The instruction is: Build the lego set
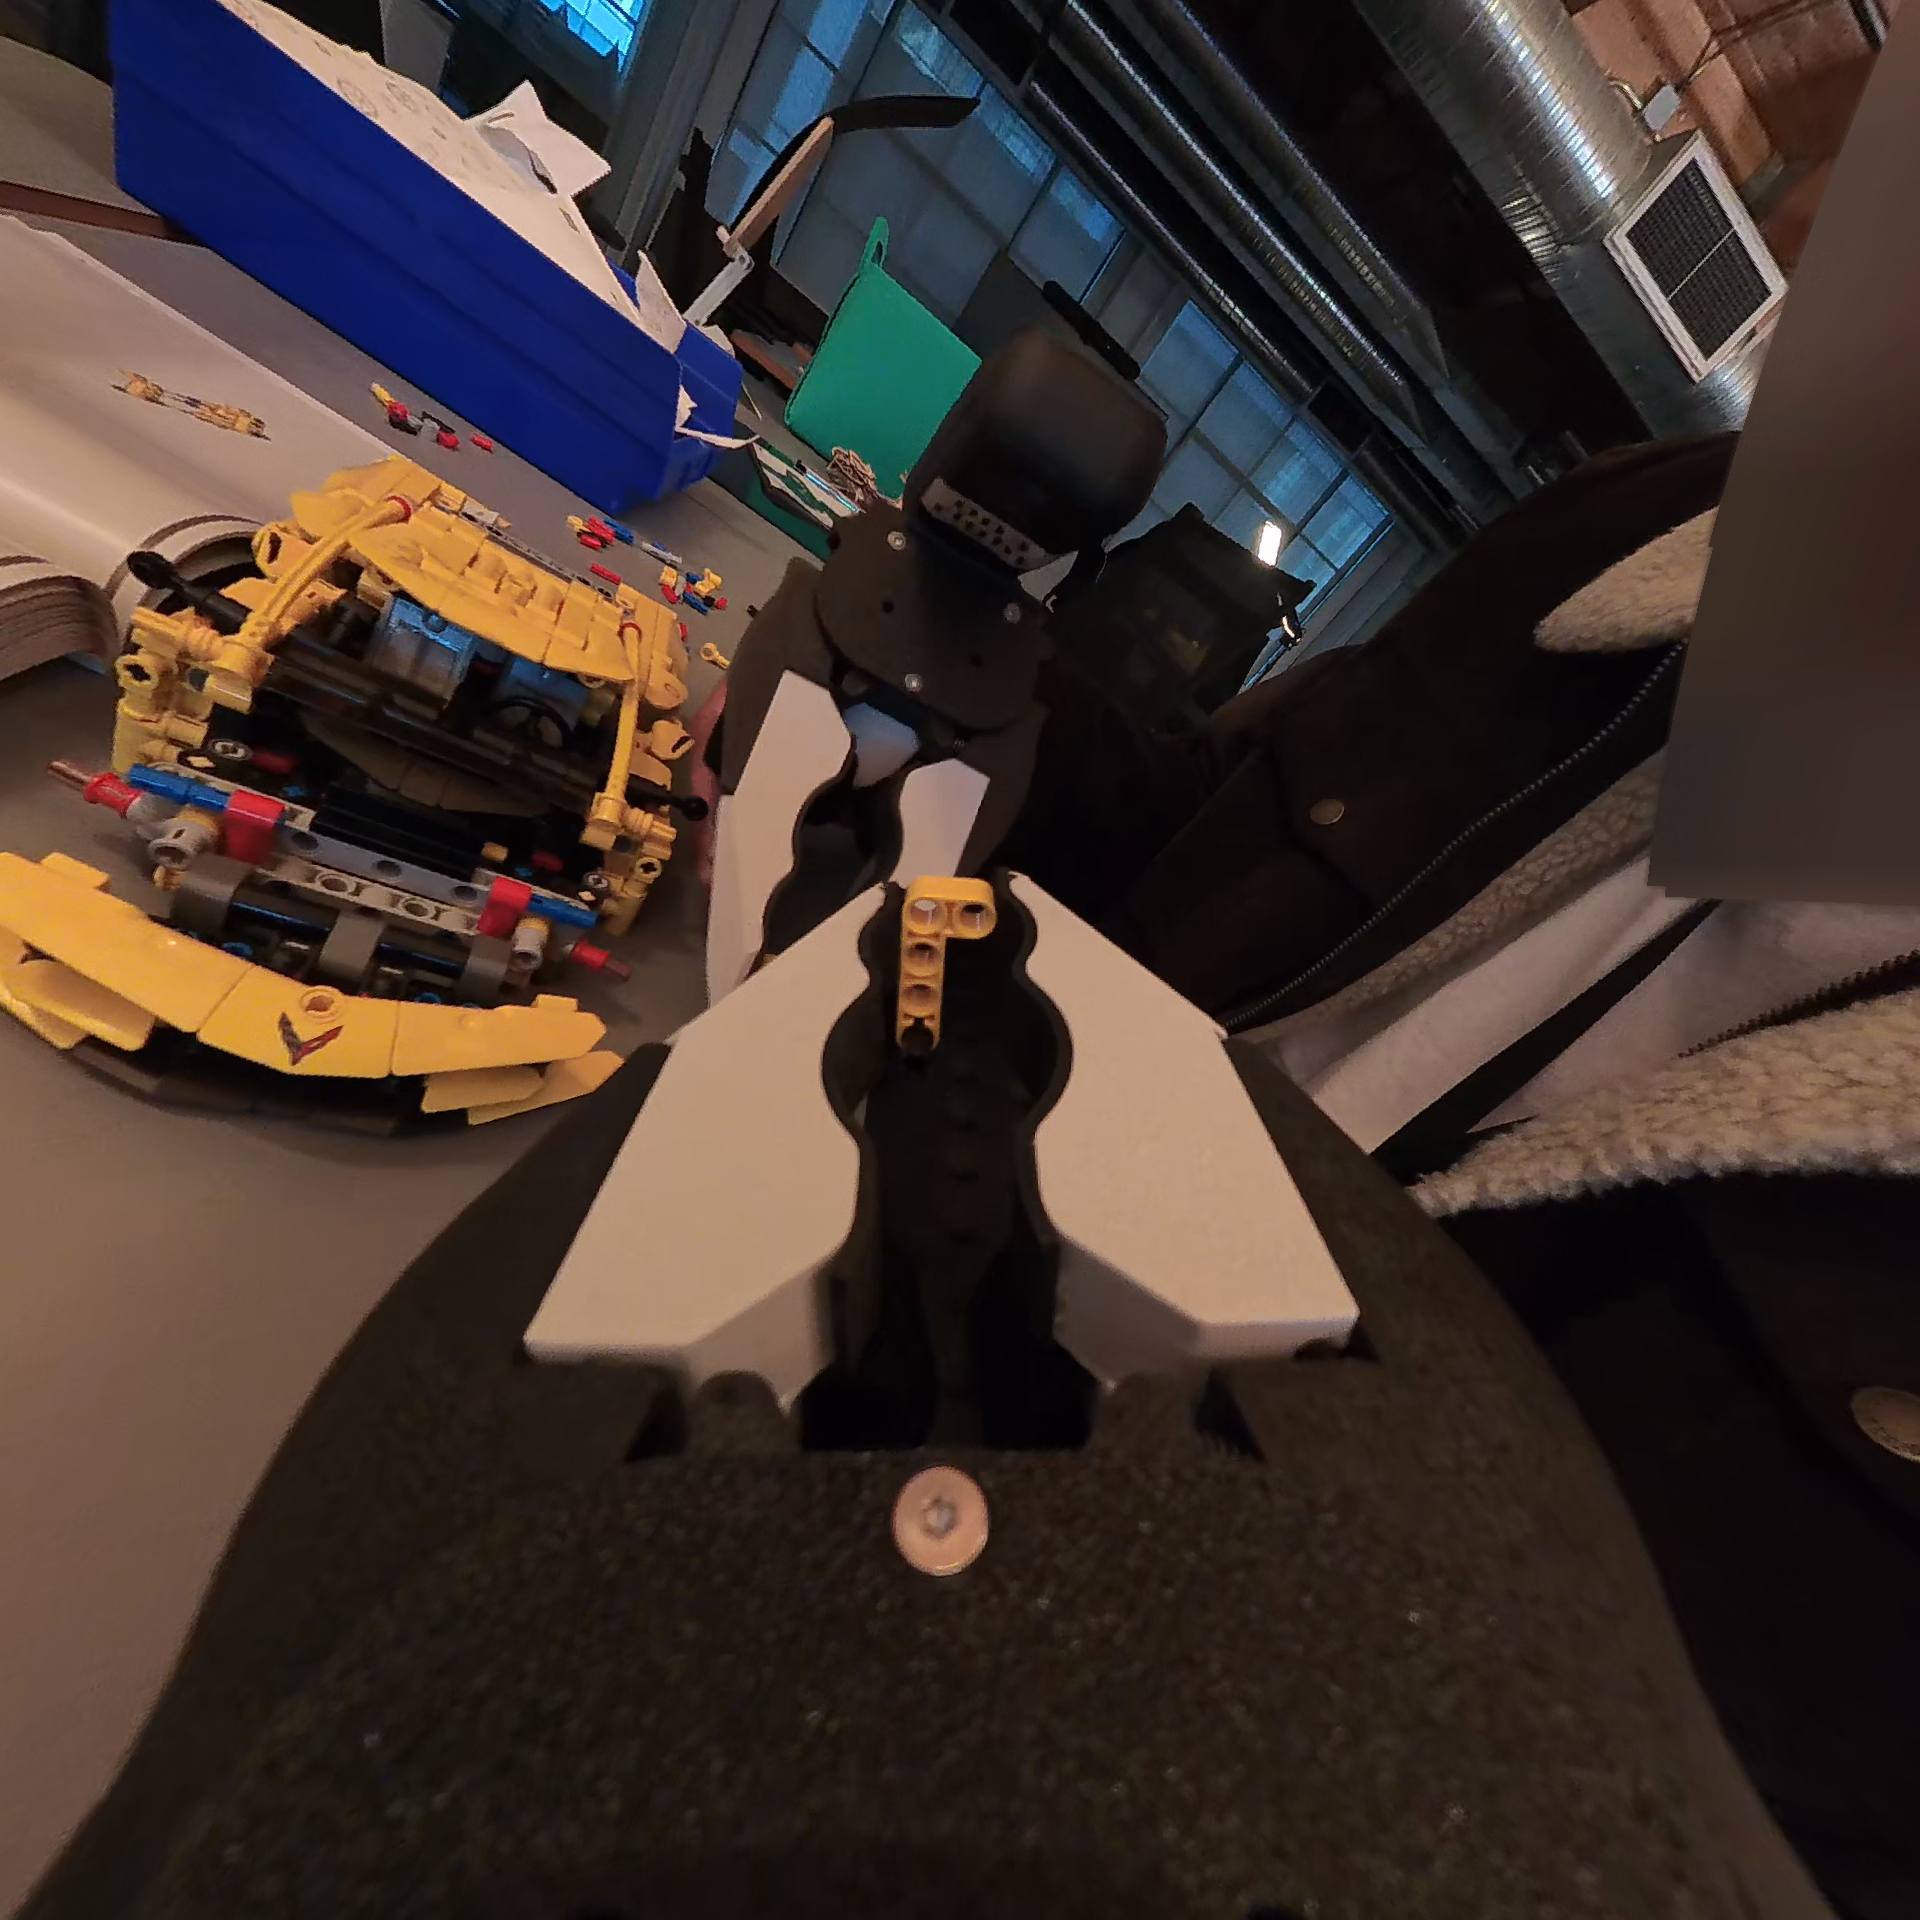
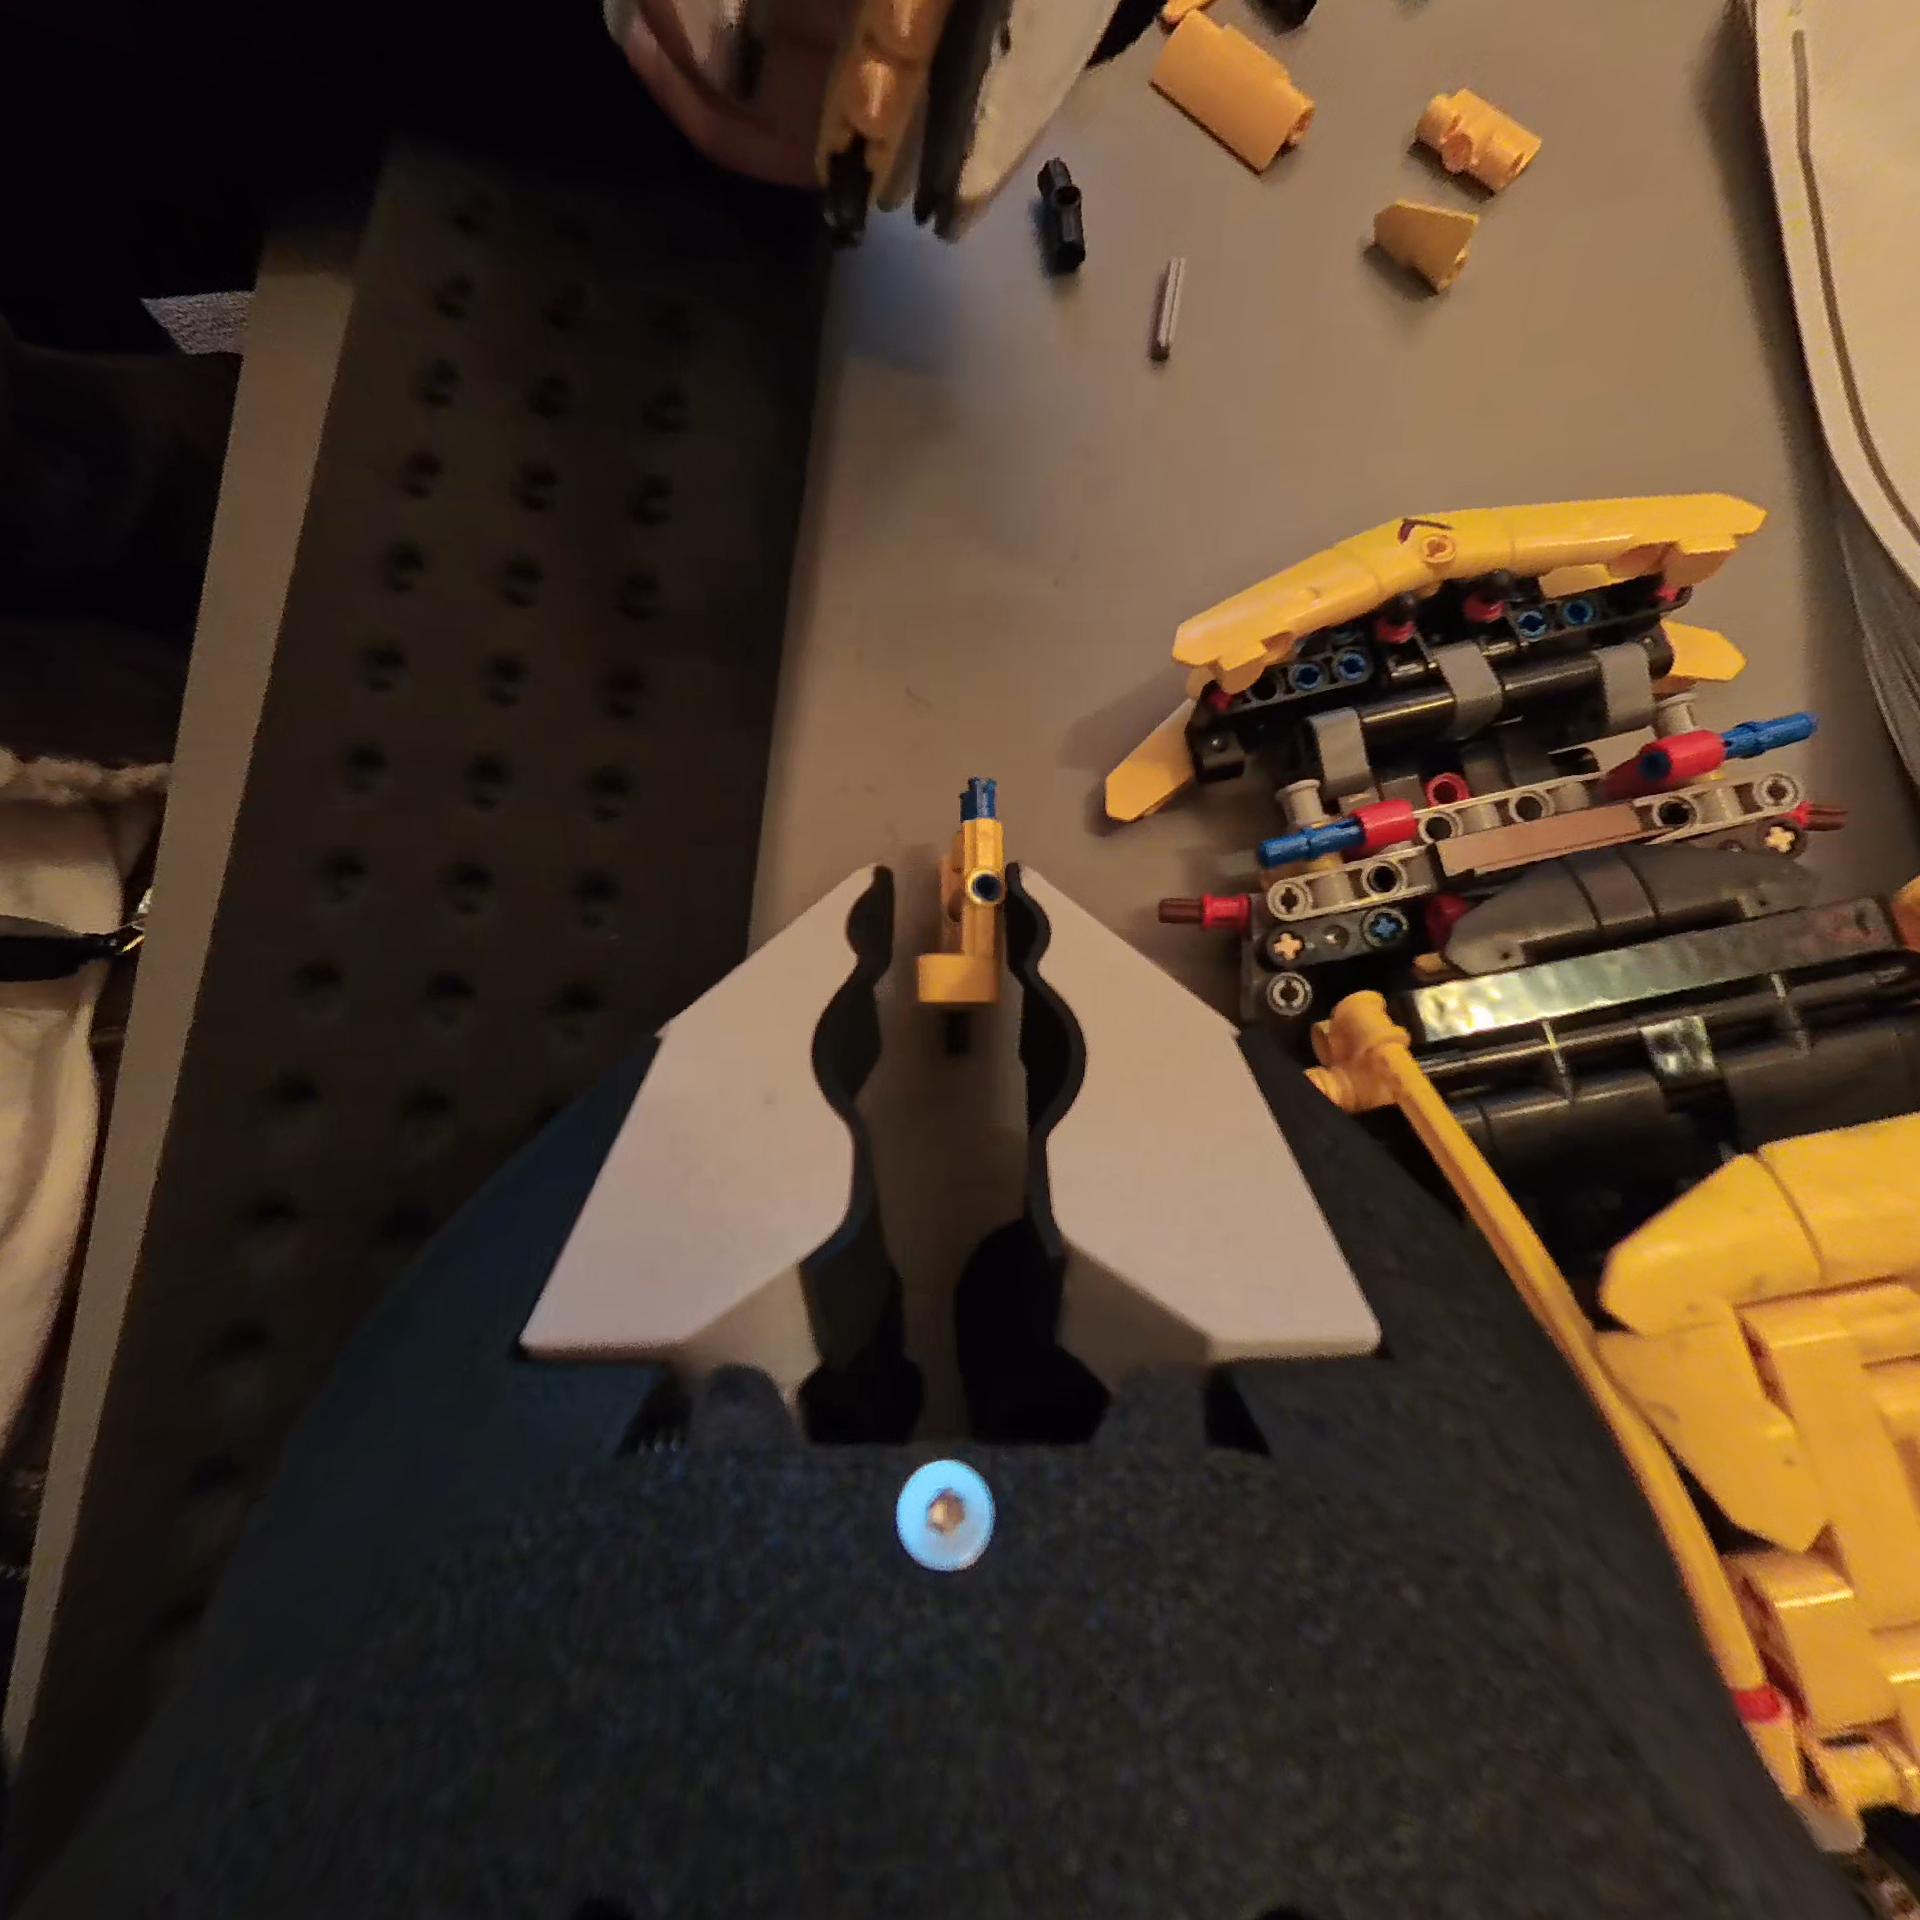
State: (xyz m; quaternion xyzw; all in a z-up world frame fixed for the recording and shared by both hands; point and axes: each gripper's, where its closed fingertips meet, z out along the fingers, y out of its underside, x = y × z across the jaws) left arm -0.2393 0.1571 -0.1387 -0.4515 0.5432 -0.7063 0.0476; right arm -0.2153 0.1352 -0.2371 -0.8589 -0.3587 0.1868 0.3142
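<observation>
Gripping yellow L-beam [image 1: 933, 961] between left gripper [image 1: 943, 888] fingertips | right gripper [image 2: 951, 873] pinching yellow connector [image 2: 968, 914]

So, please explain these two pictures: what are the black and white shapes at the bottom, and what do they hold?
Those are two hand-held grippers; a person works them, not a robot. Each picture comes from a camera on one gripper, looking along its white fingers. In the left wrist view, the left gripper pinches a yellow L-shaped beam. In the right wrist view, the right gripper seems to hold a small yellow connector with a blue pin. On the grey table lie a half-built yellow car and loose yellow pieces.
</observation>
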